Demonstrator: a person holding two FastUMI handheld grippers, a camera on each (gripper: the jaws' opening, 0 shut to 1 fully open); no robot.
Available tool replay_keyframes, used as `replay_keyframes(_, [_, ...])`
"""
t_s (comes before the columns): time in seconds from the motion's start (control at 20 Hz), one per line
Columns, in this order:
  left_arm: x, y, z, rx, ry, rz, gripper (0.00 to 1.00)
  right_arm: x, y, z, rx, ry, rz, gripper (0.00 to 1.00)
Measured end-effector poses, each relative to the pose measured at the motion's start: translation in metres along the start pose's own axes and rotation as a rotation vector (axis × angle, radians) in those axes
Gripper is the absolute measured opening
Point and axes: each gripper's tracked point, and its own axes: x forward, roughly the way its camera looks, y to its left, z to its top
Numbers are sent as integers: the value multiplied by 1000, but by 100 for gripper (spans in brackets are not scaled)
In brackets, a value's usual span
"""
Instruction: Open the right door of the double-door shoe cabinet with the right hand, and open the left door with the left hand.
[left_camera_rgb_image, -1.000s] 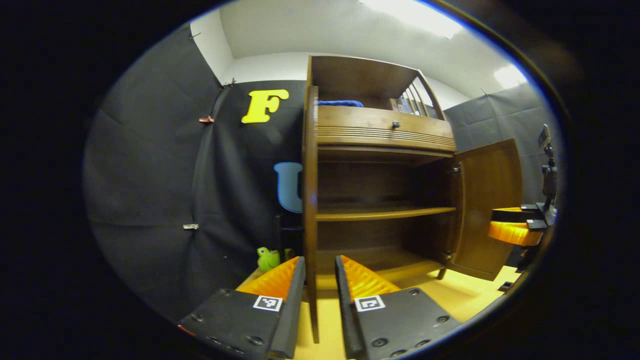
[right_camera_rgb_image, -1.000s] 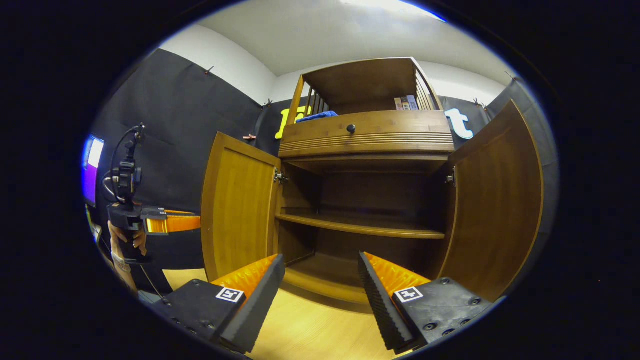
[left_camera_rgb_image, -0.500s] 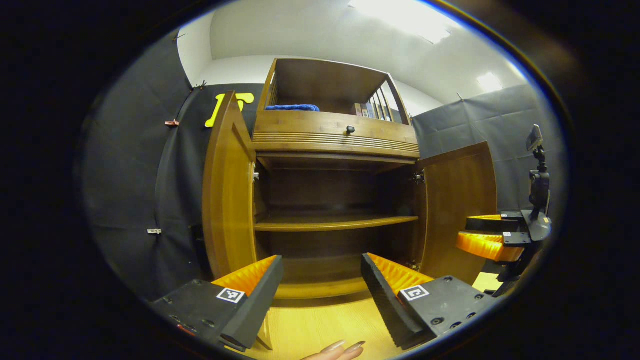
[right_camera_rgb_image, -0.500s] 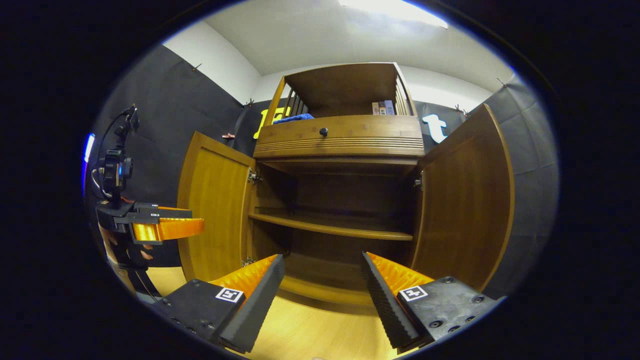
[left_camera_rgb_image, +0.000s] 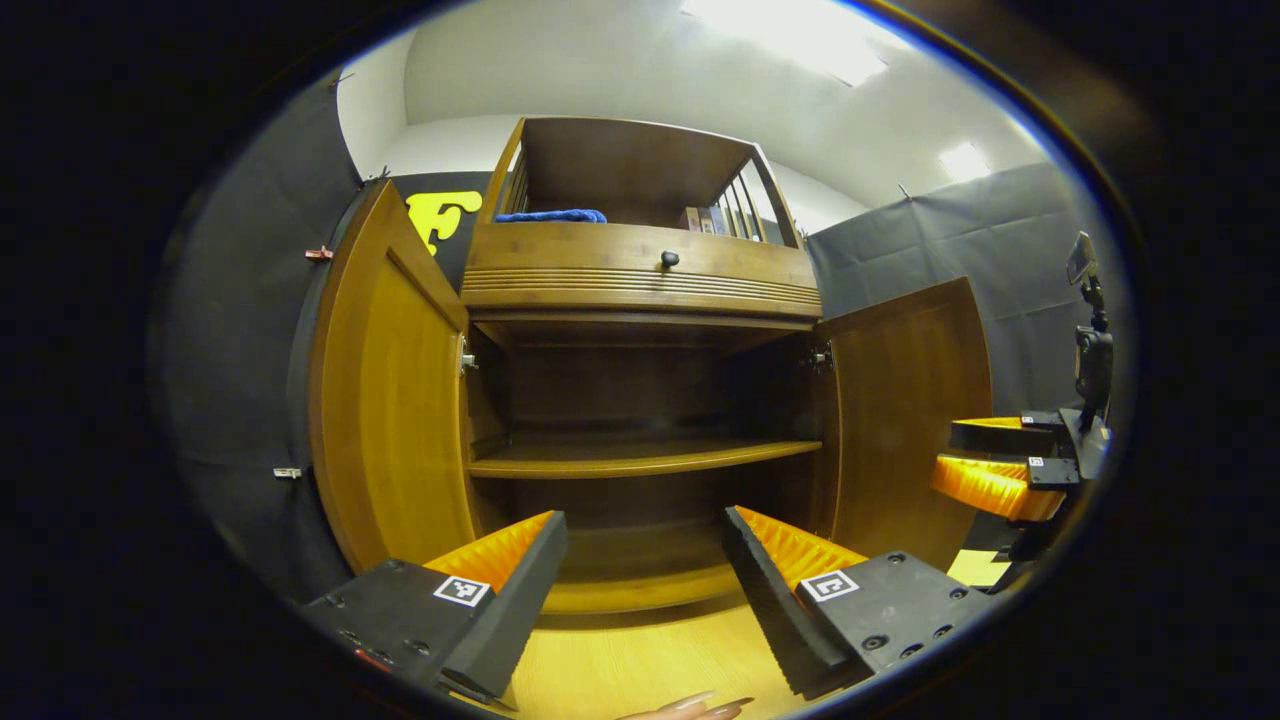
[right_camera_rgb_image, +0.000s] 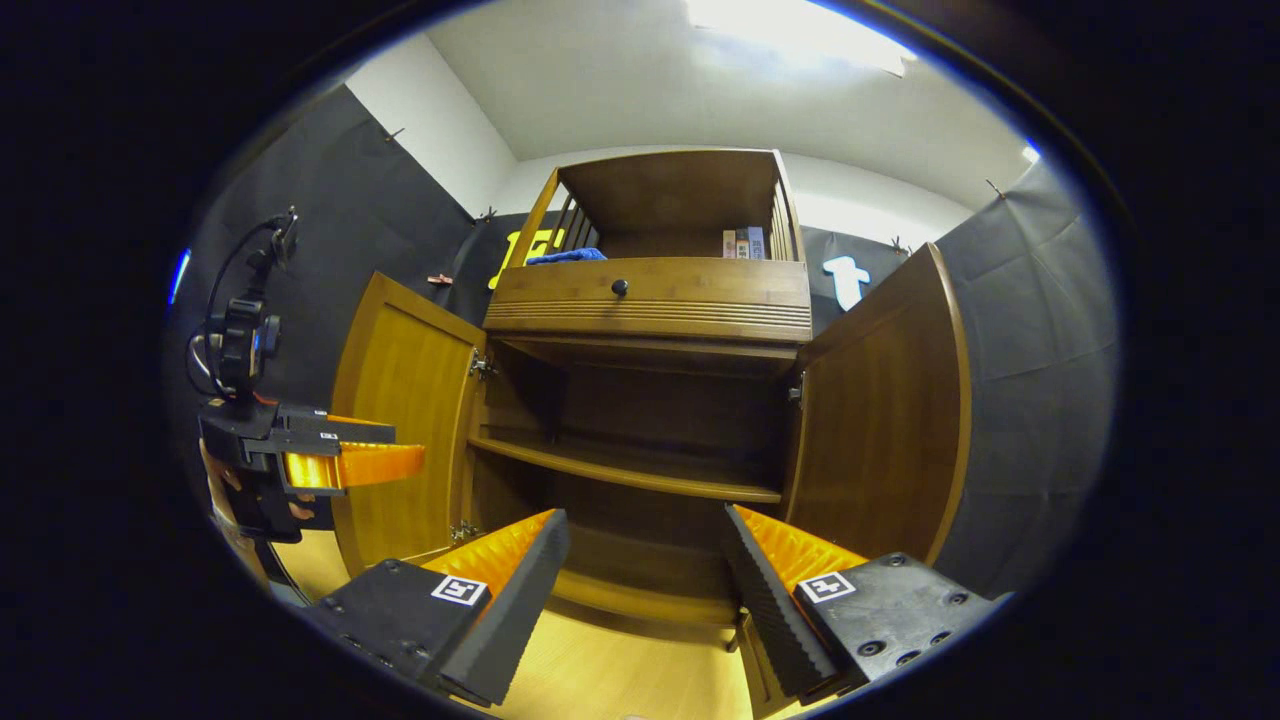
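The wooden shoe cabinet (left_camera_rgb_image: 640, 290) stands in front of me with both doors swung out. In the left gripper view its left door (left_camera_rgb_image: 385, 400) and right door (left_camera_rgb_image: 905, 410) flank the dark inside. My left gripper (left_camera_rgb_image: 640, 590) is open, a little back from the cabinet's base, with nothing between its fingers. The right gripper (left_camera_rgb_image: 948, 458) hovers beside the right door's outer edge. In the right gripper view my right gripper (right_camera_rgb_image: 645, 590) is open and empty before the cabinet (right_camera_rgb_image: 650, 310), between the left door (right_camera_rgb_image: 400, 440) and the right door (right_camera_rgb_image: 880, 410). The left gripper (right_camera_rgb_image: 405, 450) floats by the left door.
Inside is one shelf (left_camera_rgb_image: 640, 455). Above the doors runs a drawer with a black knob (left_camera_rgb_image: 669, 260); a blue cloth (left_camera_rgb_image: 550, 216) and books (left_camera_rgb_image: 715, 218) sit in the top bay. The floor (left_camera_rgb_image: 620, 660) is light wood. A person's fingertips (left_camera_rgb_image: 690, 705) show at the bottom.
My left gripper held the left door's edge between its fingers, then let go, spread wider and drew back. The left door swung farther out. The right gripper drifted back slightly.
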Motion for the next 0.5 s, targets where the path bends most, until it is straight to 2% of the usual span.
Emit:
replay_keyframes(0.1, [2, -2, 3, -6, -13, -3, 100, 1, -3, -3, 1, 8, 0, 96])
replay_keyframes(0.5, [14, -10, 5, -2, -23, -14, 97, 6, -9, -6, 8, 15, 10, 97])
